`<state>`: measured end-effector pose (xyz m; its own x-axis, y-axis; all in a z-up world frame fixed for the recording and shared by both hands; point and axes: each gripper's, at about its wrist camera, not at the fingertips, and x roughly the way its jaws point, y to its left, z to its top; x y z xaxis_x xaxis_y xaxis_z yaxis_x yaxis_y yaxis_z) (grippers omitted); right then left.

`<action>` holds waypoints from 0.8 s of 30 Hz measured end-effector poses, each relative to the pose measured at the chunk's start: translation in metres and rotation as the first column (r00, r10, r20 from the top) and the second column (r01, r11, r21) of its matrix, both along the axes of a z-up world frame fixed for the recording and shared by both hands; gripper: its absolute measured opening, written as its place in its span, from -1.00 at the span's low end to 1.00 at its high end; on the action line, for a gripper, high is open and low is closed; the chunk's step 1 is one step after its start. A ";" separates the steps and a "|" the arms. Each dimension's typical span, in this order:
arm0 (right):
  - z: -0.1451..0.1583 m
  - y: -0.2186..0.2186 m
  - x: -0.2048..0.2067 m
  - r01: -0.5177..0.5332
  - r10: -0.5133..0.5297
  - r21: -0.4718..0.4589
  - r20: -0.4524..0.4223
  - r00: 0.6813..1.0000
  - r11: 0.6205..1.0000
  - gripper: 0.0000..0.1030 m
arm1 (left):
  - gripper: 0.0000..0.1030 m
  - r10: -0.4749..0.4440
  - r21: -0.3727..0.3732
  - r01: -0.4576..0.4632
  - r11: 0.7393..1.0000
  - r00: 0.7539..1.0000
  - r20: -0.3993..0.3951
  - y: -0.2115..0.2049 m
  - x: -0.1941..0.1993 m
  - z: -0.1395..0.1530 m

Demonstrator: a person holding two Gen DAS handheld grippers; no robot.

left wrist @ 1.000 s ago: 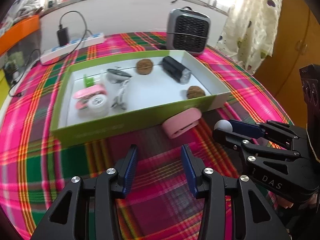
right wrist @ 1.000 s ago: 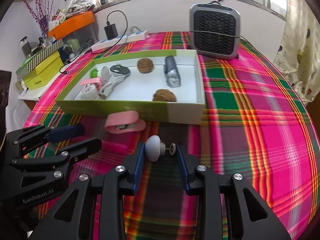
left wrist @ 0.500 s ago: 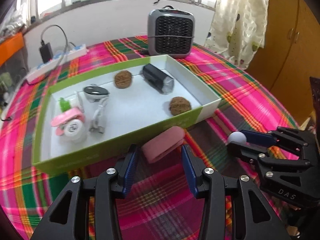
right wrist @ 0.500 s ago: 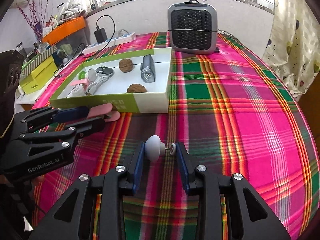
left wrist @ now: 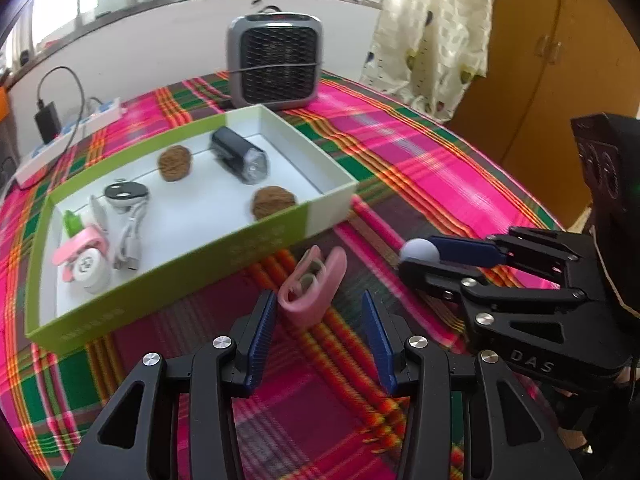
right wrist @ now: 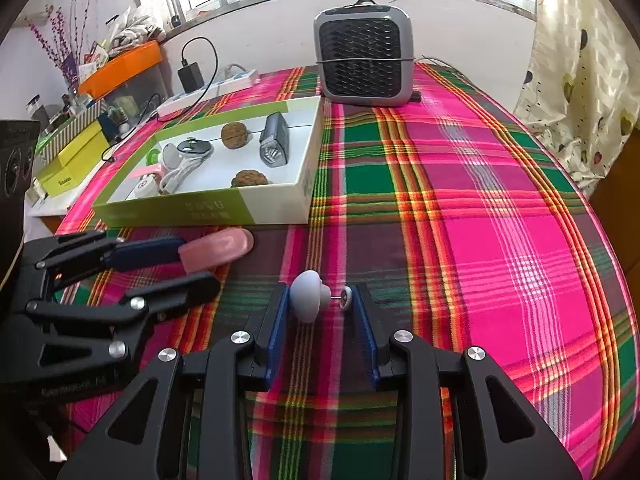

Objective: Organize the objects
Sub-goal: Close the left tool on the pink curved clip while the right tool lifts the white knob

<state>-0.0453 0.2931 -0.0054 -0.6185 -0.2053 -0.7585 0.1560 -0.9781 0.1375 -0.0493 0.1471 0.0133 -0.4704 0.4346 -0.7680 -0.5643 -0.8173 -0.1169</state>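
A pink oblong case (left wrist: 314,285) lies on the plaid cloth just in front of the green-and-white box (left wrist: 120,304). My left gripper (left wrist: 318,314) is open, its fingers on either side of the case's near end; the case also shows in the right wrist view (right wrist: 218,249). My right gripper (right wrist: 318,305) is shut on a small white mushroom-shaped knob with a pin (right wrist: 308,300), held above the cloth; it also shows in the left wrist view (left wrist: 420,251). The box holds two walnuts, a black bike light (left wrist: 240,156), a cable and small items.
A grey fan heater (right wrist: 362,58) stands behind the box. A white power strip with a charger (left wrist: 60,140) lies at the back left. Yellow and orange boxes (right wrist: 72,156) sit off the table's left side. Curtain and wooden cupboard stand to the right.
My left gripper has moved right and forward so the pink case now sits between its fingertips. My right gripper, still holding the knob, has drawn back and right from the box.
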 end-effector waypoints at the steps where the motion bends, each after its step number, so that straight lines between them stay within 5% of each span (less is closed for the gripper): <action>1: 0.000 0.001 0.000 0.002 -0.002 0.001 0.000 1.000 1.000 -0.35 | -0.19 -0.003 -0.005 0.003 1.000 1.000 0.000 0.002 0.001 -0.001; 24: 0.000 0.007 0.002 0.008 -0.008 -0.007 -0.001 1.000 1.000 -0.35 | -0.19 0.008 -0.080 -0.010 0.997 1.000 -0.029 0.017 -0.004 -0.008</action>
<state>-0.0438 0.3001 -0.0052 -0.6209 -0.2057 -0.7564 0.1480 -0.9784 0.1445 -0.0532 0.1643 0.0052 -0.4959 0.3677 -0.7867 -0.5590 -0.8284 -0.0348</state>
